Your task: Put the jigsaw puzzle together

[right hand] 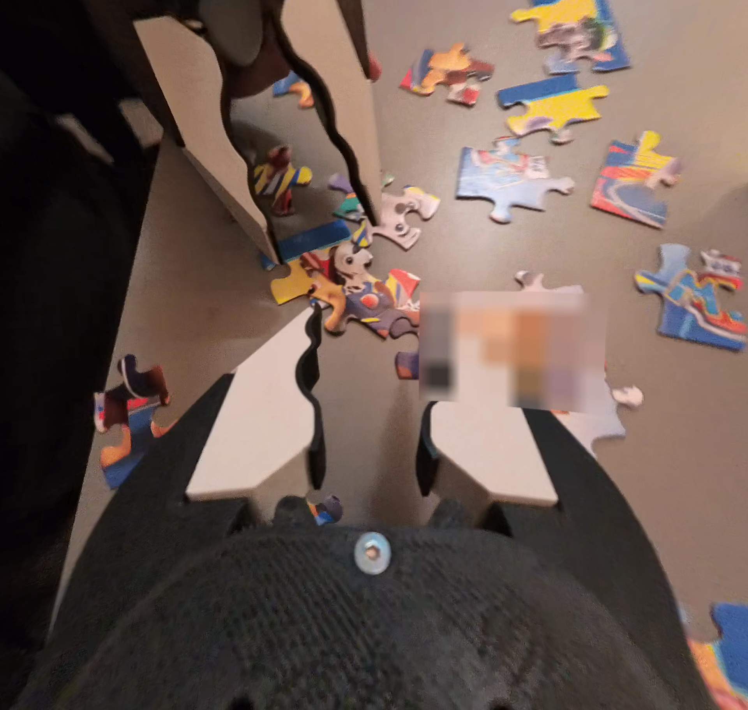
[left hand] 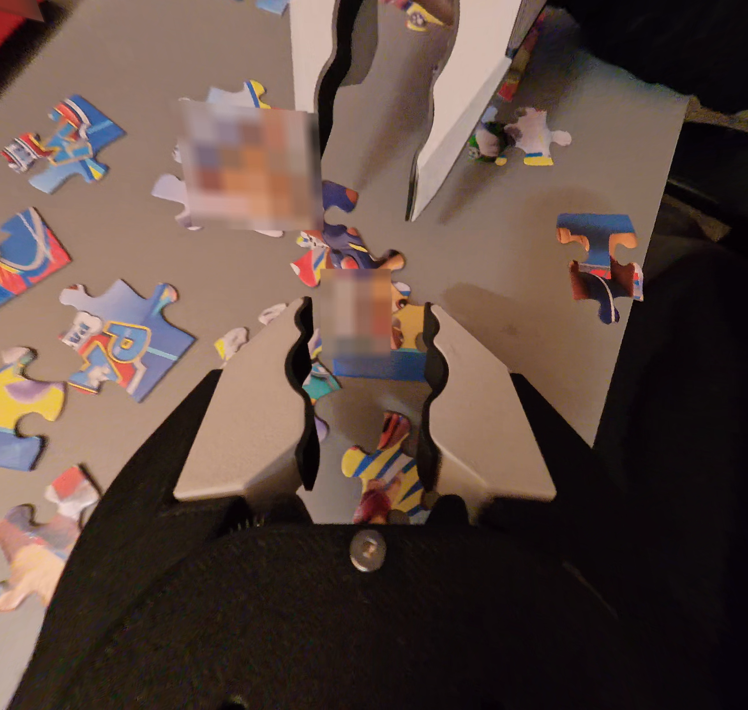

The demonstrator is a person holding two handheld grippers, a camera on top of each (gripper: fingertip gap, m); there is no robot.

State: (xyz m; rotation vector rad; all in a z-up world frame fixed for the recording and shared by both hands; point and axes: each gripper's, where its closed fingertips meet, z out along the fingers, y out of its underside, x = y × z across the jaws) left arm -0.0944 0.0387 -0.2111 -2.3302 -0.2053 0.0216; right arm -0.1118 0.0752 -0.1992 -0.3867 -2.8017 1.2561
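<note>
Several loose jigsaw pieces lie face up on the grey table [left hand: 481, 253]. A small joined cluster [left hand: 344, 249] with a navy and red cartoon figure lies in the middle; it also shows in the right wrist view [right hand: 364, 294]. A piece with a blue edge and yellow patch [left hand: 380, 367] lies flat against the cluster, between the fingers of my left gripper [left hand: 366, 306]. That gripper is open and straddles the piece [right hand: 315, 237] without pressing on it. My right gripper [right hand: 370, 326] is open and empty, just short of the cluster; a mosaic patch hides its right fingertip. It shows opposite in the left wrist view [left hand: 368, 193].
A yellow-striped piece [left hand: 388, 468] lies under my left gripper. A blue and brown piece [left hand: 599, 261] lies near the table's right edge [left hand: 647, 245]. Several blue pieces [left hand: 125, 338] lie to the left. More pieces [right hand: 554, 112] lie at the far right in the right wrist view. The gap from one gripper's tips to the other's is roughly 5 centimetres.
</note>
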